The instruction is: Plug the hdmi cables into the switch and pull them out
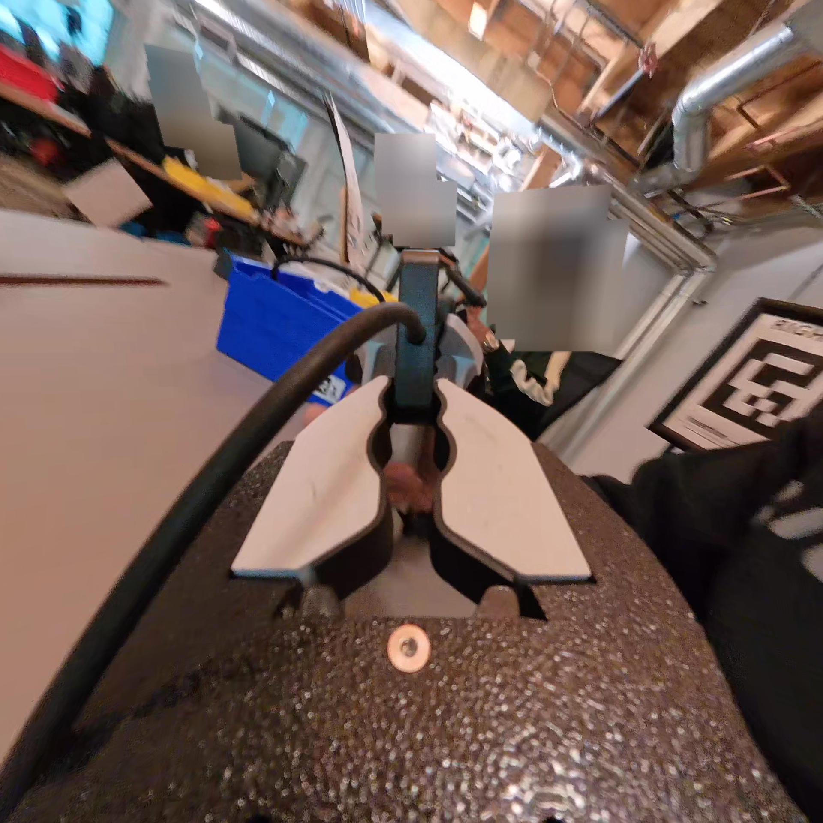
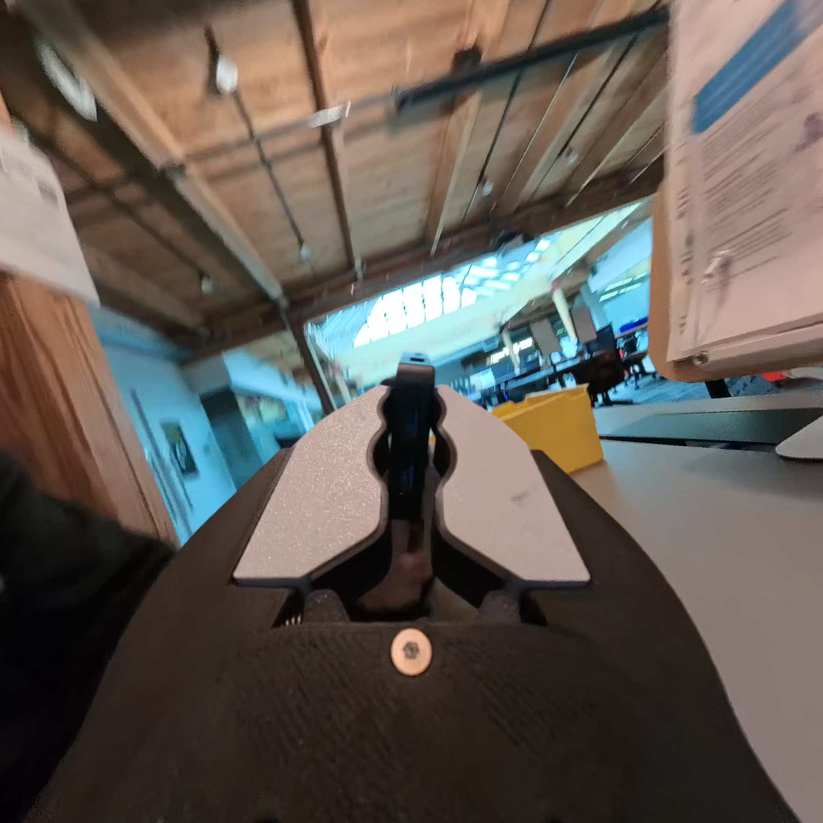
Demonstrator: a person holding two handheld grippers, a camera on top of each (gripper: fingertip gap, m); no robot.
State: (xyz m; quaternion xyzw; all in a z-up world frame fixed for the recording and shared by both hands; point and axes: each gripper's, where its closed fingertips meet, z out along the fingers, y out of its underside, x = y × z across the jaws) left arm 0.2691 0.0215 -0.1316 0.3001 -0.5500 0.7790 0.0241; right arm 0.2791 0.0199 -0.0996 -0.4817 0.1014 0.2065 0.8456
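Both grippers point up, away from the table (image 2: 712, 512). Left gripper (image 1: 412, 401) is clenched on an HDMI plug (image 1: 416, 338), long axis pointing straight ahead, metal tip forward, cable (image 1: 249, 427) looping back left. Right gripper (image 2: 412, 396) is clenched on a dark slim object (image 2: 412, 427), likely the switch, upright beyond the plug; no ports visible.
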